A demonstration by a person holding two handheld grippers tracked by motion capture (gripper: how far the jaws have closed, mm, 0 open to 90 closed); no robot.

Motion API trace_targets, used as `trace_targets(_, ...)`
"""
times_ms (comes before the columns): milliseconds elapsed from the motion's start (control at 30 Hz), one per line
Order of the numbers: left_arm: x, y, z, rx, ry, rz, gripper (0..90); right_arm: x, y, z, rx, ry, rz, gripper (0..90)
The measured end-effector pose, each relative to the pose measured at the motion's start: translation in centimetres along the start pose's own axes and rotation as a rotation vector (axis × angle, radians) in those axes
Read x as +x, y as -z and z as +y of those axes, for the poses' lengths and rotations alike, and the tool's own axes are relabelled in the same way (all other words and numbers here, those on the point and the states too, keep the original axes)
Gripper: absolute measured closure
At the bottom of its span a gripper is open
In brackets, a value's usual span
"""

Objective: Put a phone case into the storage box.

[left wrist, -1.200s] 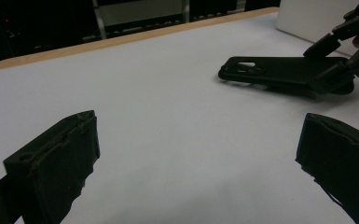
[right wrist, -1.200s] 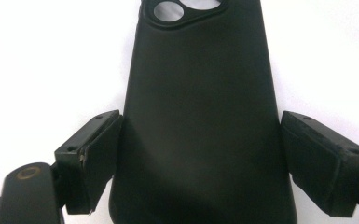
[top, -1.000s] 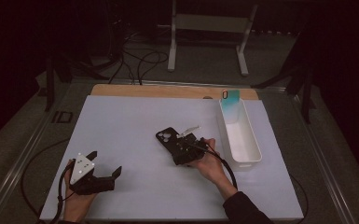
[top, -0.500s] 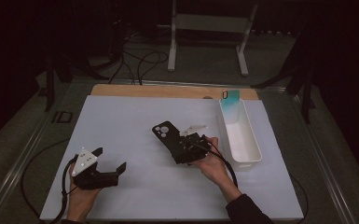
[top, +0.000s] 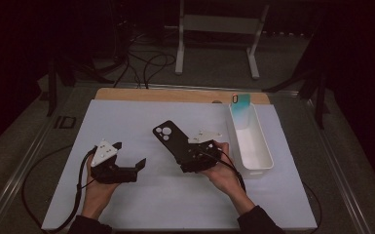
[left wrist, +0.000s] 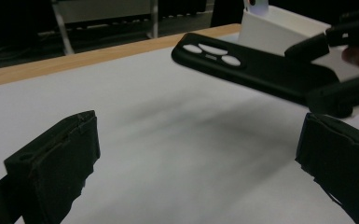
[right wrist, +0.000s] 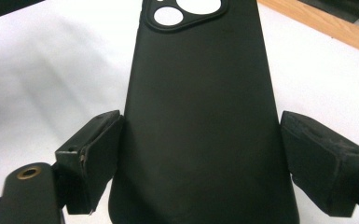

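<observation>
A black phone case (top: pixel 171 139) is gripped across its width by the right gripper (top: pixel 187 158), whose two pads are pressed against the case's long edges near its lower end, as is seen in the right gripper view (right wrist: pixel 200 93). The case is held clear of the white mat (top: pixel 141 122), tilted, with its camera cut-outs at the far end from the jaws. It is carried just left of the white bin (top: pixel 251 146), which stands at the mat's right side. In that bin's far end a teal phone case (top: pixel 240 103) is leaned upright; in this dim light its exact make cannot be told.

The left gripper (top: pixel 129 157) is held well to the left of the bin, beyond the black case, with its jaws spread wide and nothing between them. In the left gripper view the black case (left wrist: pixel 256 65) and the bin (left wrist: pixel 279 32) are seen ahead of the parted jaws, apart from them. A strip of wooden board (top: pixel 175 95) is seen beyond the mat's far edge, behind the bin.
</observation>
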State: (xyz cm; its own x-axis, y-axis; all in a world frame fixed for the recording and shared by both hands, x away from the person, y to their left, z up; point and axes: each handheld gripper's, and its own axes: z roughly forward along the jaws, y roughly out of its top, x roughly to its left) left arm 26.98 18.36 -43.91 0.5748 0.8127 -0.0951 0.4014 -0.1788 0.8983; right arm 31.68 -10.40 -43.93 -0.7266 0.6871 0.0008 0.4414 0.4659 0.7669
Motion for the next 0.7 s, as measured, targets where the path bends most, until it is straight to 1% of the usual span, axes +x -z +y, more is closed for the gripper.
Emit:
trace_targets(167, -0.3, -1.2, 0.9, 0.016, -0.003, -0.017, 0.1, 0.3, 0.2, 0.3, -0.029, -0.002, 0.001, 15.3)
trace_targets(267, -0.4, -1.7, 1.2, 0.019, 0.007, -0.028, 0.2, 0.5, 0.3, 0.5, -0.047, -0.001, 0.007, 15.2)
trace_targets(400, -0.5, -2.2, 1.4, 0.019, 0.024, -0.039, 1.2, 1.0, 0.3, 0.7, -0.058, 0.016, 0.032, 15.2)
trace_targets(467, -0.6, -2.4, 1.5, 0.020, 0.028, -0.033, 1.5, 1.2, 0.3, 0.8, -0.066, 0.022, 0.034, 15.2)
trace_targets(533, -0.6, -2.5, 1.6, 0.016, 0.029, -0.024, 3.6, 1.4, 0.4, 1.0, -0.084, 0.028, 0.041, 15.2)
trace_targets(700, -0.8, -2.4, 1.9, -0.002, 0.044, -0.043, 6.0, 1.8, 0.7, 1.2, -0.115, 0.041, 0.054, 15.1)
